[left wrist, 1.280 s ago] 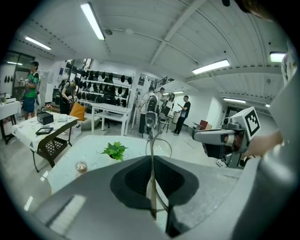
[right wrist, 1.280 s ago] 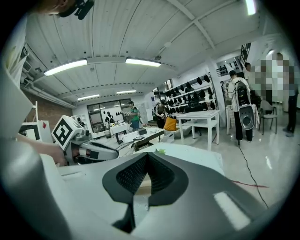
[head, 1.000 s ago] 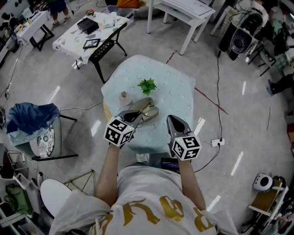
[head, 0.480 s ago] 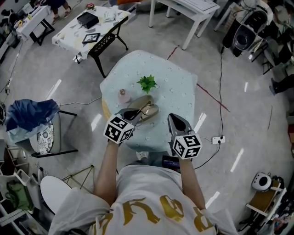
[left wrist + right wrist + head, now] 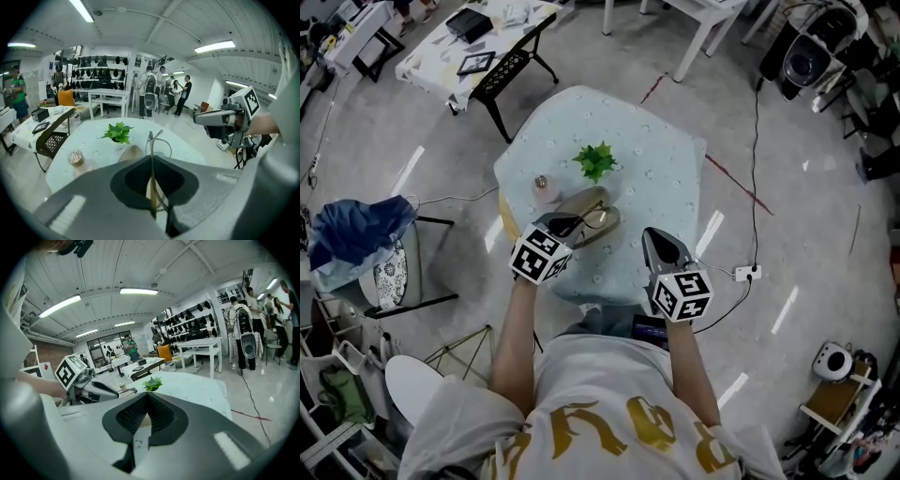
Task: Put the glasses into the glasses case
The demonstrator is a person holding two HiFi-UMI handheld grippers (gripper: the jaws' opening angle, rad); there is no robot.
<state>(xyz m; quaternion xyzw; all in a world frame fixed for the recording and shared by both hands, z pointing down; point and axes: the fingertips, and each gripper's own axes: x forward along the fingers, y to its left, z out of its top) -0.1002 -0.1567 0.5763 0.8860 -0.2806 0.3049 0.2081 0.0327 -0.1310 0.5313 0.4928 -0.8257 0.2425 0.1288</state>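
Note:
A tan glasses case (image 5: pixel 592 208) lies open on the round table's pale blue cloth (image 5: pixel 656 178). My left gripper (image 5: pixel 560 228) hovers at the case's near left end, shut on the thin wire-framed glasses (image 5: pixel 574 223). In the left gripper view the glasses (image 5: pixel 157 141) stick out upright from the shut jaws, over the case (image 5: pixel 132 152). My right gripper (image 5: pixel 659 246) is to the right of the case above the table's near edge, shut with nothing in it. The right gripper view shows its closed tips (image 5: pixel 146 394) and the left gripper (image 5: pixel 93 386) beyond.
A small green potted plant (image 5: pixel 596 159) and a little jar (image 5: pixel 543 186) stand behind the case. A chair with blue cloth (image 5: pixel 361 234) is at the left, a cable and socket (image 5: pixel 748 274) on the floor at the right. Other tables stand farther off.
Both grippers keep their places relative to the case and each other. Only the head view has shifted a little.

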